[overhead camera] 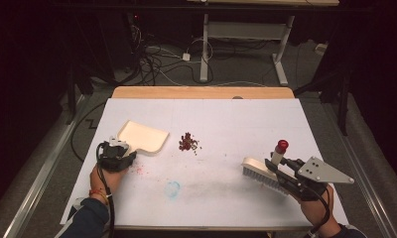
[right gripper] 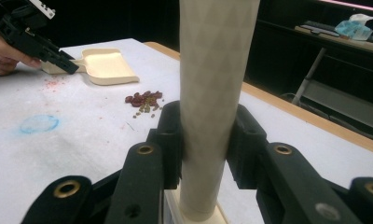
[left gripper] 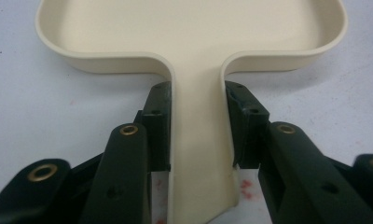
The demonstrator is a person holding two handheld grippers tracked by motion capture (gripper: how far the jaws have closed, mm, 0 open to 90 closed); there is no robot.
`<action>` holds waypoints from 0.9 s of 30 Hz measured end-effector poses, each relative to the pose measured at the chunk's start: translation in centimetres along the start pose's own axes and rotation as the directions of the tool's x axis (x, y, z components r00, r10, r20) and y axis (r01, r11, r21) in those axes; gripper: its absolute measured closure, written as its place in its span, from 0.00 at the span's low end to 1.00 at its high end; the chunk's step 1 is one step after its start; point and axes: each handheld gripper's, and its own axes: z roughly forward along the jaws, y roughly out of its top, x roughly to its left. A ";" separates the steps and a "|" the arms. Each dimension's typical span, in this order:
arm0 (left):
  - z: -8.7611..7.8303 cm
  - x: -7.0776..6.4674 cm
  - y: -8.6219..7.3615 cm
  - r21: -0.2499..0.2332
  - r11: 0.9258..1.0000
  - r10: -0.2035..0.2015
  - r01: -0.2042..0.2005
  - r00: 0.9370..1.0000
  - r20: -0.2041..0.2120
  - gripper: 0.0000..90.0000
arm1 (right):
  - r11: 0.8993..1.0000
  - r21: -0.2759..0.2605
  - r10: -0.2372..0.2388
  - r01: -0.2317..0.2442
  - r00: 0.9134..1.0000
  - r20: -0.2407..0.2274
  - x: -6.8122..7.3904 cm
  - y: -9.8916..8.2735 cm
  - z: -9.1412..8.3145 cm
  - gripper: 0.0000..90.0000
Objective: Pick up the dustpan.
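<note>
Dustpan [overhead camera: 143, 136] and brush [overhead camera: 260, 171] are the working pair here, with a small pile of red and green crumbs [overhead camera: 188, 143] lying between them, toward the middle of the counter [overhead camera: 226, 196]. The dustpan is sitting flat near the left edge, its open mouth facing the far left corner rather than the pile. The left tool [overhead camera: 123, 151] is clamping the pan's handle from both sides. The right tool [overhead camera: 278, 171] is gripping the brush's upright, red-capped handle near the right edge, bristles resting on the counter.

Likely trouble: the pan's mouth is pointing away from the crumbs, so a sweep now would probably be pushing them past the rim. A hard stroke could be scattering the light bits across the smooth white sheet. The grip on the narrow handle may be letting the pan pivot when the brush hits it.

The sheet is carrying faint red smears and a blue ring [overhead camera: 172, 189] near the front edge; bare wood is showing along the far edge. Beyond, the room is dark, with cables on the floor [overhead camera: 162, 62] and a second desk's legs.
</note>
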 end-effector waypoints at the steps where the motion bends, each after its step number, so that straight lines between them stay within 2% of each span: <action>1: -0.2 0.0 0.1 0.008 1.000 0.016 -0.016 1.000 0.000 0.71 | 1.000 0.001 -0.003 0.003 1.000 -0.001 0.0 0.0 0.1 0.78; 4: -0.4 0.1 0.3 0.007 1.000 0.029 -0.029 1.000 0.003 0.71 | 1.000 0.007 -0.014 0.014 1.000 -0.007 0.0 0.0 0.3 0.78; 5: -0.7 0.3 0.3 0.004 0.999 0.034 -0.034 0.999 0.017 0.71 | 1.000 0.010 -0.013 0.013 1.000 -0.006 0.0 0.0 0.4 0.78; 9: -1.5 0.5 0.3 -0.011 1.000 0.025 -0.024 0.999 0.036 0.71 | 1.000 0.009 -0.009 0.009 1.000 -0.007 -0.1 0.1 0.8 0.78; 12: -2.0 0.5 0.4 -0.015 0.999 0.037 -0.037 0.999 0.029 0.71 | 1.000 0.002 -0.010 0.010 1.000 -0.011 0.0 0.2 0.9 0.78; 16: -2.9 0.0 0.7 -0.015 0.998 0.061 -0.061 0.998 0.028 0.71 | 0.999 -0.029 0.026 -0.027 0.999 -0.022 -0.5 0.3 1.0 0.78; 21: -4.2 -1.1 0.3 -0.009 0.991 0.133 -0.132 0.990 0.041 0.71 | 0.999 -0.030 0.041 -0.042 0.999 -0.004 -1.2 0.4 1.4 0.78; 23: -4.7 -2.0 -0.1 -0.004 0.989 0.146 -0.146 0.986 0.075 0.71 | 0.998 -0.031 0.051 -0.051 0.999 0.004 -1.4 0.4 1.6 0.78; 24: -4.7 -2.0 -0.1 -0.004 0.989 0.146 -0.146 0.986 0.075 0.71 | 0.998 -0.031 0.054 -0.054 0.999 0.005 -1.5 0.4 1.6 0.78; 25: -4.9 -2.3 -0.2 0.002 0.988 0.156 -0.156 0.984 0.084 0.71 | 0.998 -0.029 0.058 -0.057 0.998 0.008 -1.6 0.5 1.7 0.78; 26: -5.3 -3.1 -0.4 0.006 0.984 0.178 -0.180 0.977 0.117 0.71 | 0.998 -0.028 0.058 -0.057 0.998 0.014 -1.6 0.5 1.7 0.78; 27: -5.3 -3.1 -0.4 0.006 0.984 0.178 -0.180 0.977 0.117 0.71 | 0.998 -0.026 0.053 -0.053 0.999 0.011 -1.6 0.5 1.8 0.78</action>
